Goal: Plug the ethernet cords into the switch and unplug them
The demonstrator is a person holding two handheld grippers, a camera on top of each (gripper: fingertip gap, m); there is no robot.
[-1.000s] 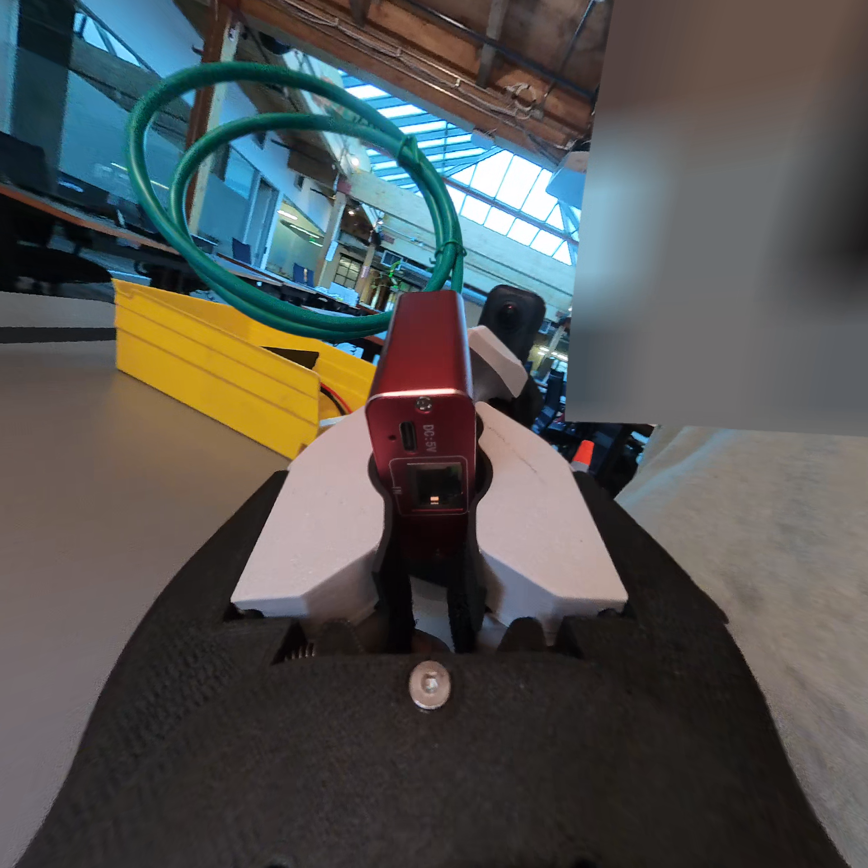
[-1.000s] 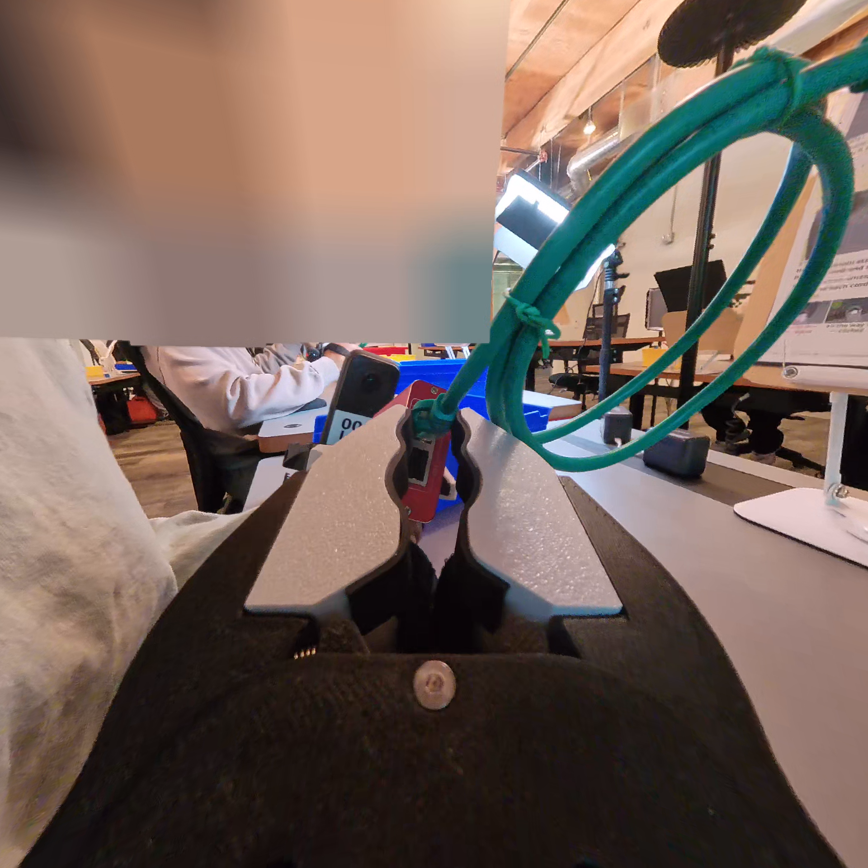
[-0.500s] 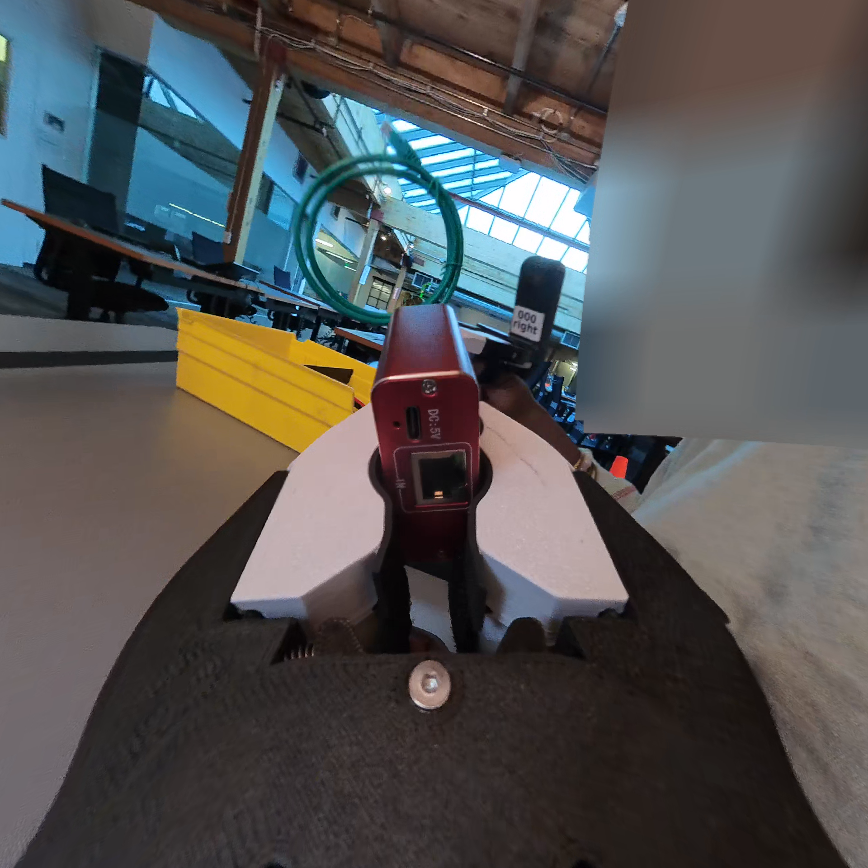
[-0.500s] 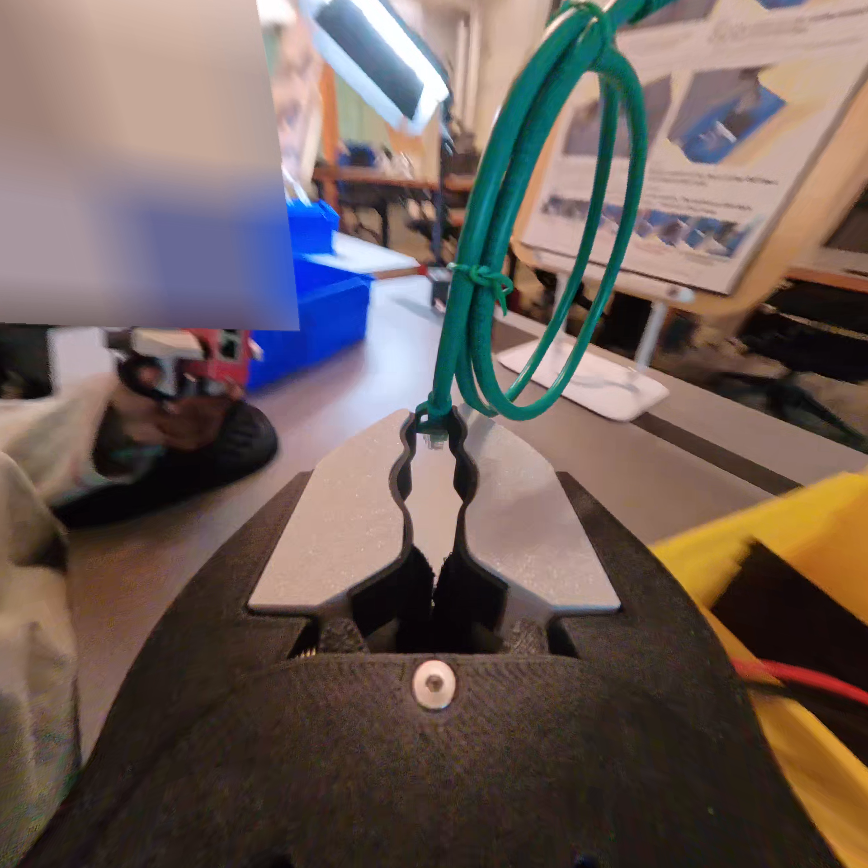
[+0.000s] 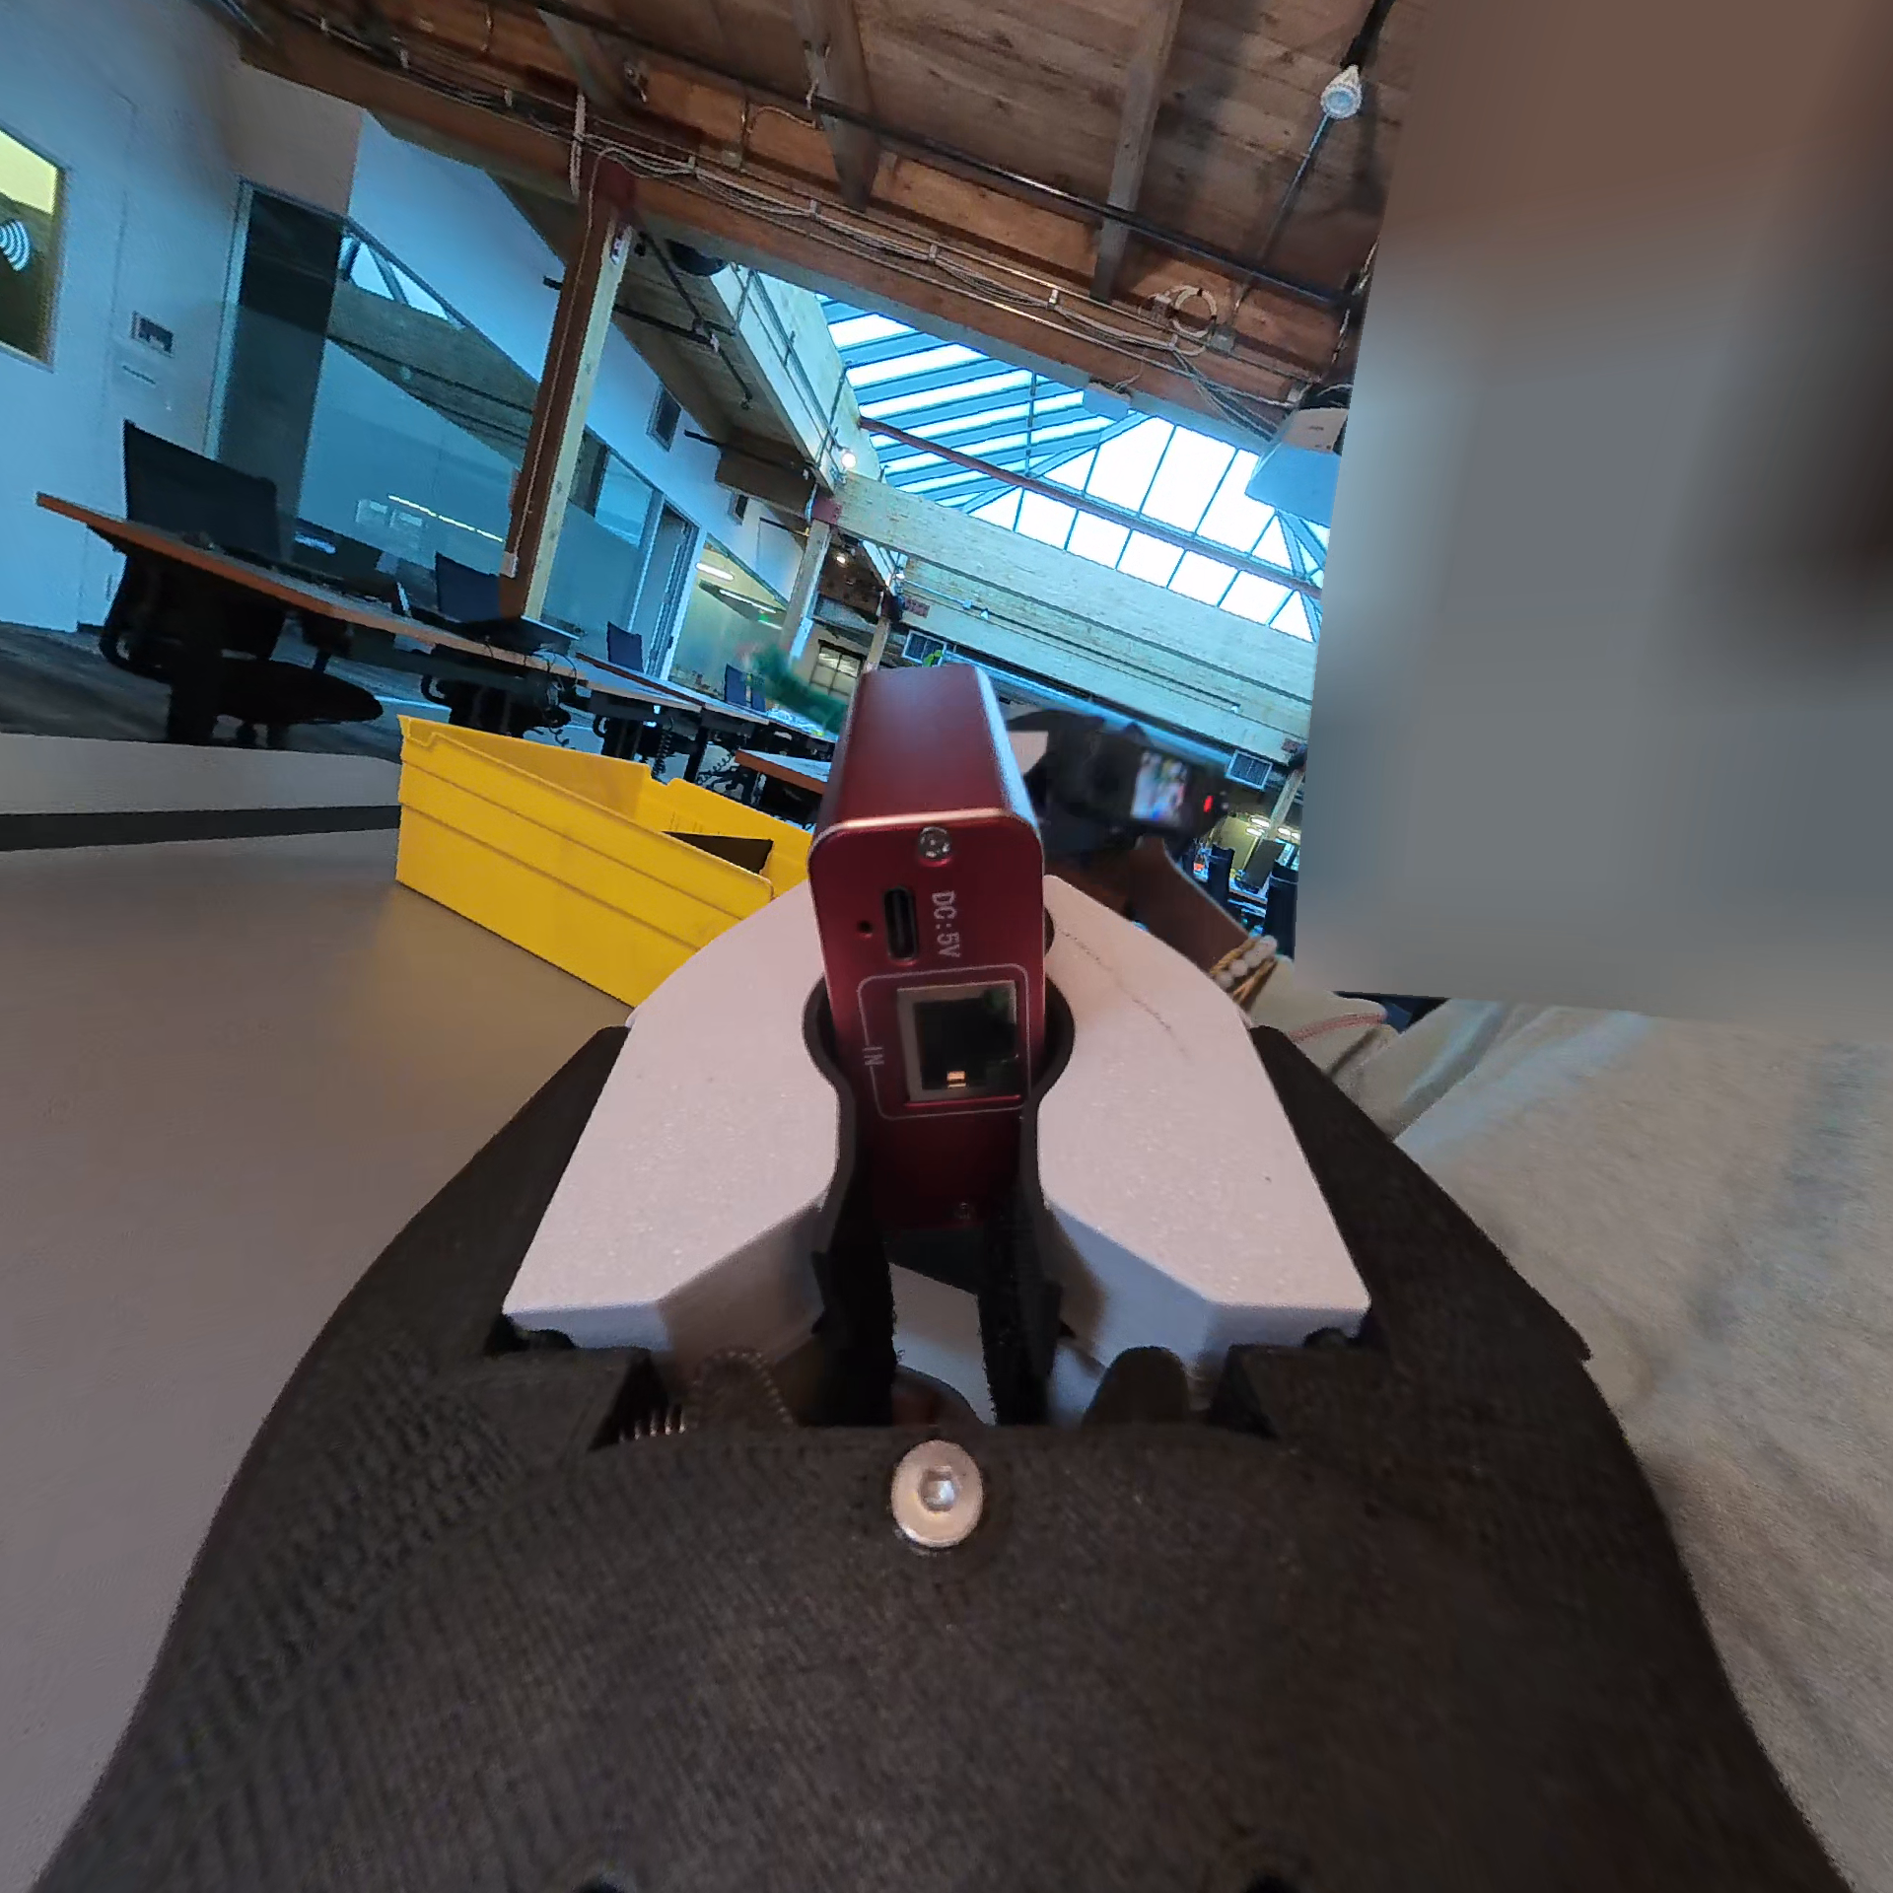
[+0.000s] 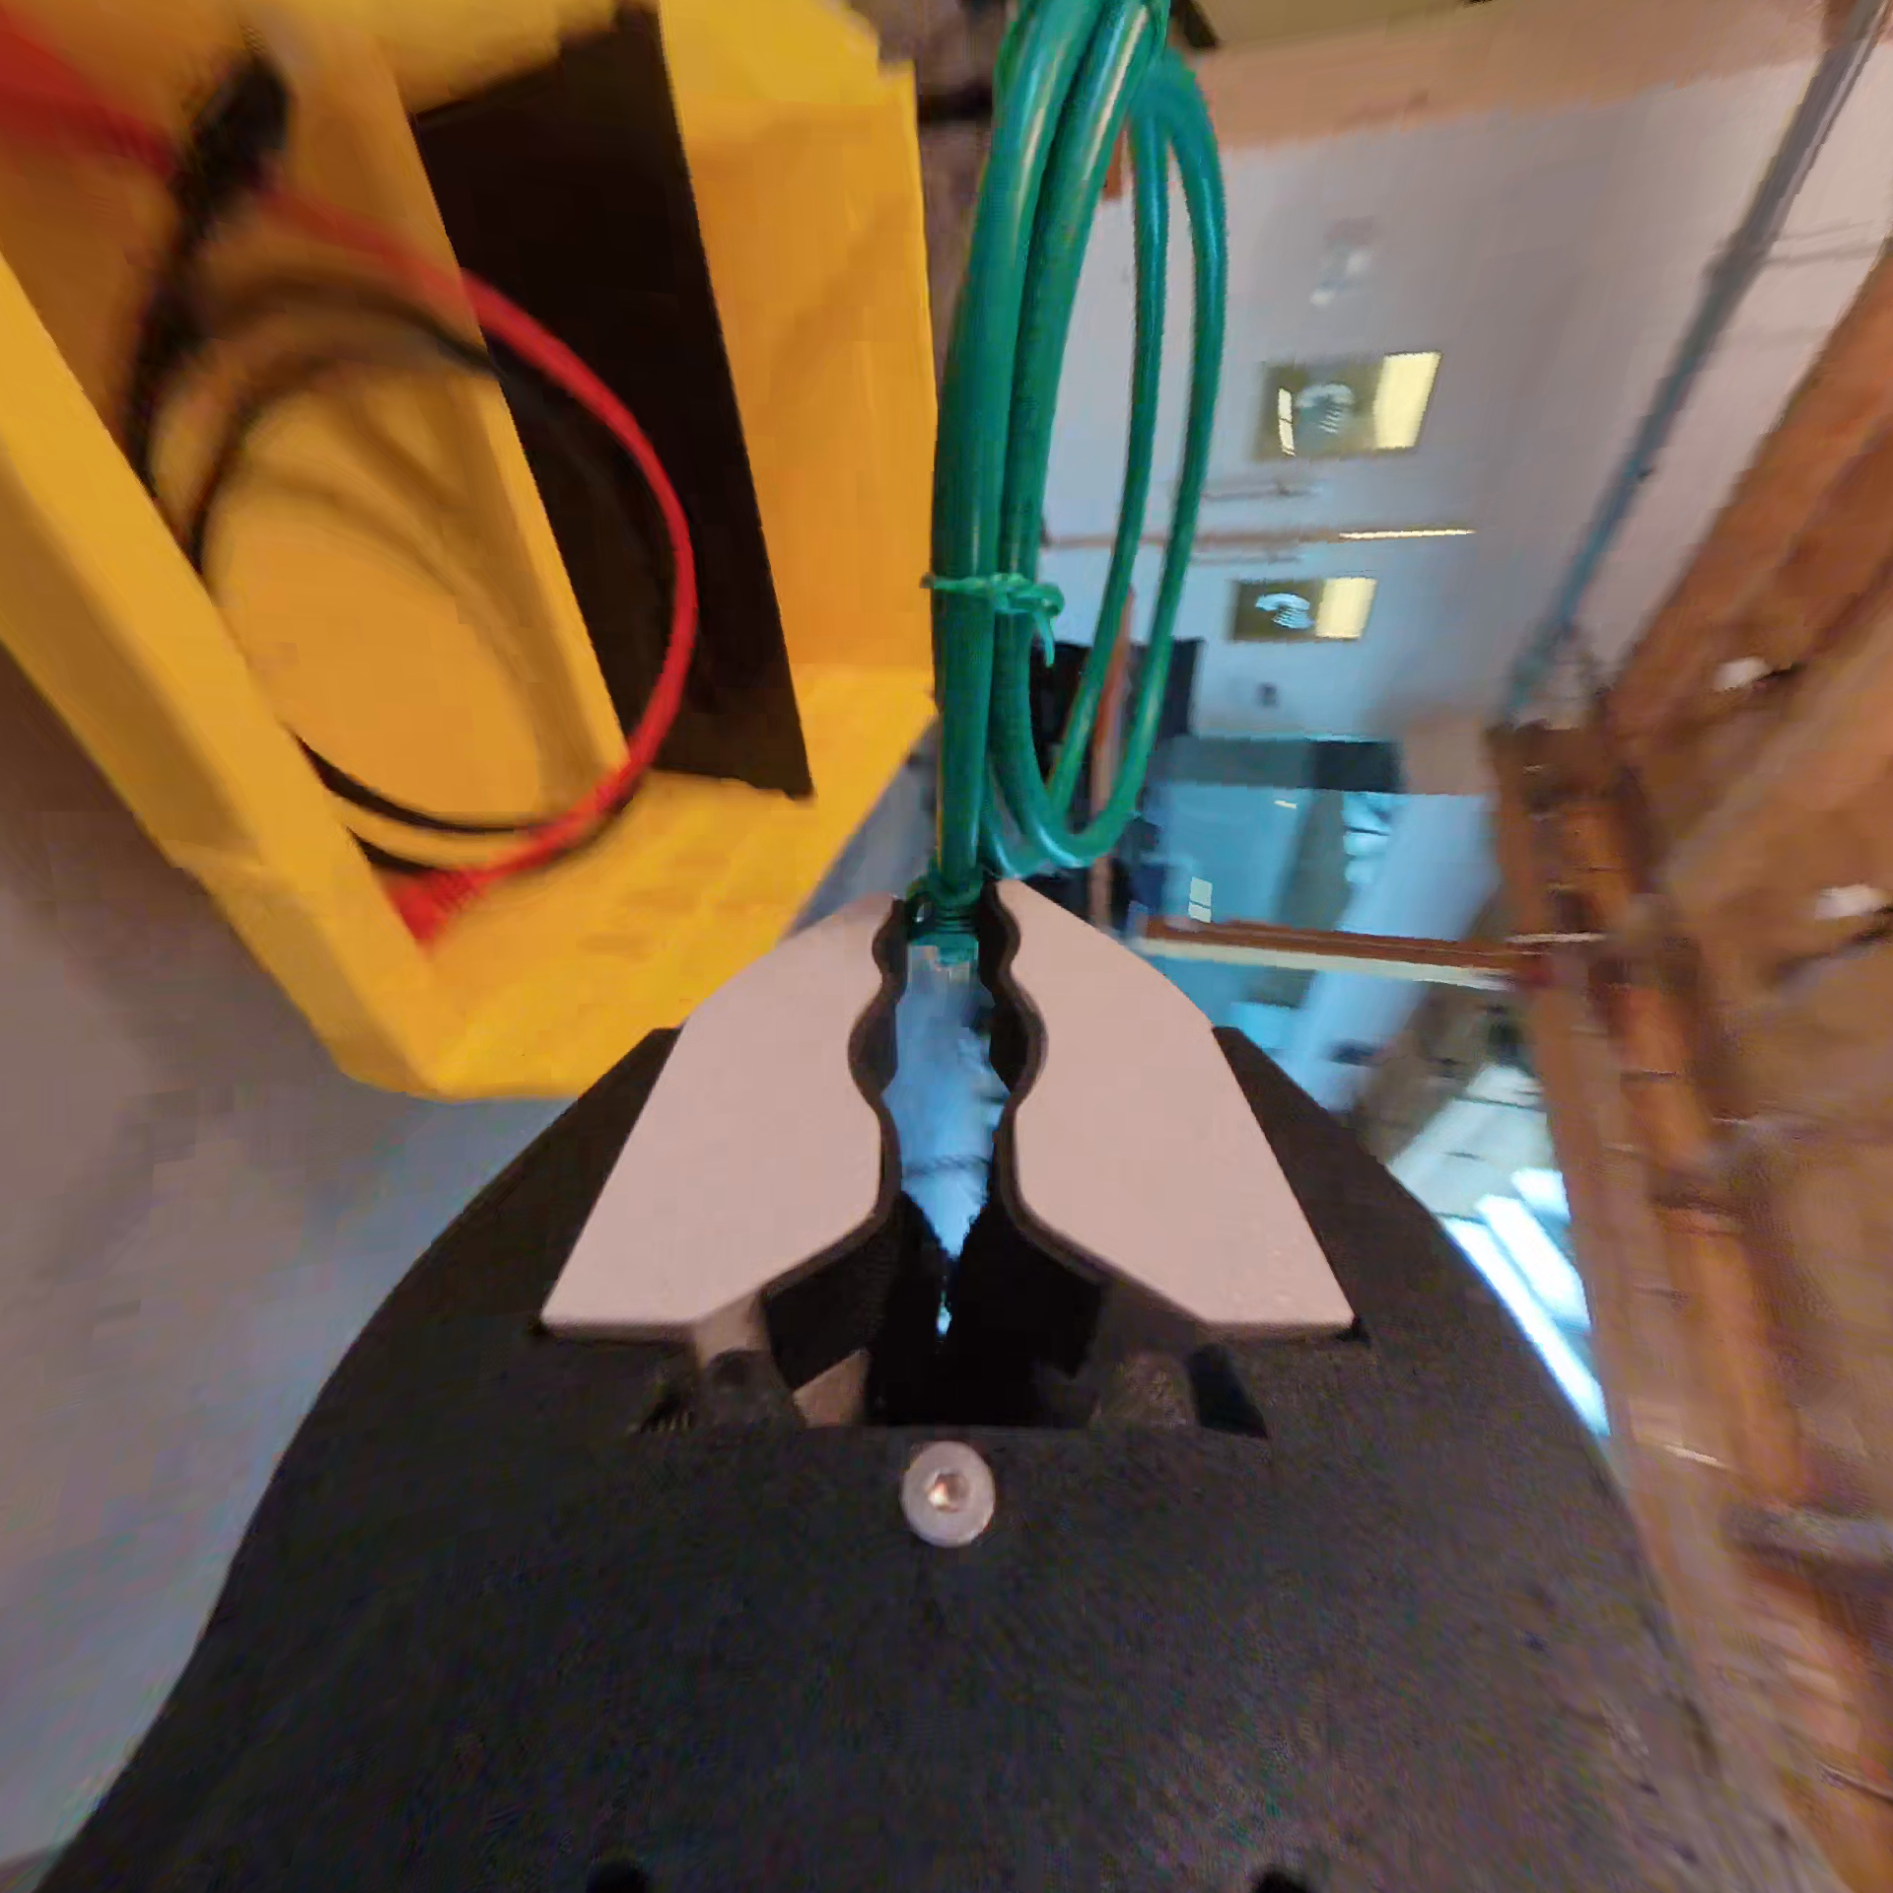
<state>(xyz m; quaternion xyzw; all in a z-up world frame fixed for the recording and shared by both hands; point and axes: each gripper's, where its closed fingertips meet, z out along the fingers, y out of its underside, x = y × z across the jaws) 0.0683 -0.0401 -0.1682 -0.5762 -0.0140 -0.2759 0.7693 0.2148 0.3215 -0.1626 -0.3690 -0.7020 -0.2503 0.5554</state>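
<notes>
In the left wrist view, the left gripper (image 5: 927, 1035) is pinching the switch (image 5: 927, 983), a small red box of brushed metal with rounded edges, standing upright between the white, grainy fingers (image 5: 707, 1137). The end facing the camera is showing a square network port, a slim oval power socket, a small screw and some white printed lettering. The gripper's body is looking black and coarsely ribbed, like printed plastic. Beyond it, a glossy yellow bin (image 5: 574, 871) with stepped walls is sitting on the smooth grey table (image 5: 205, 1076). A grey fabric sleeve (image 5: 1639, 1178) is lying to the right.

In the right wrist view, which is tilted and blurred, the right gripper (image 6: 948, 937) is gripping the clear plug end of the green ethernet cord (image 6: 1024, 461) at its tips, the fingers nearly together. The cord is hanging in coiled loops bound by a green twist tie. Just beside it, the yellow bin (image 6: 819, 256) is holding what are probably thin red and black wires (image 6: 635, 451).
</notes>
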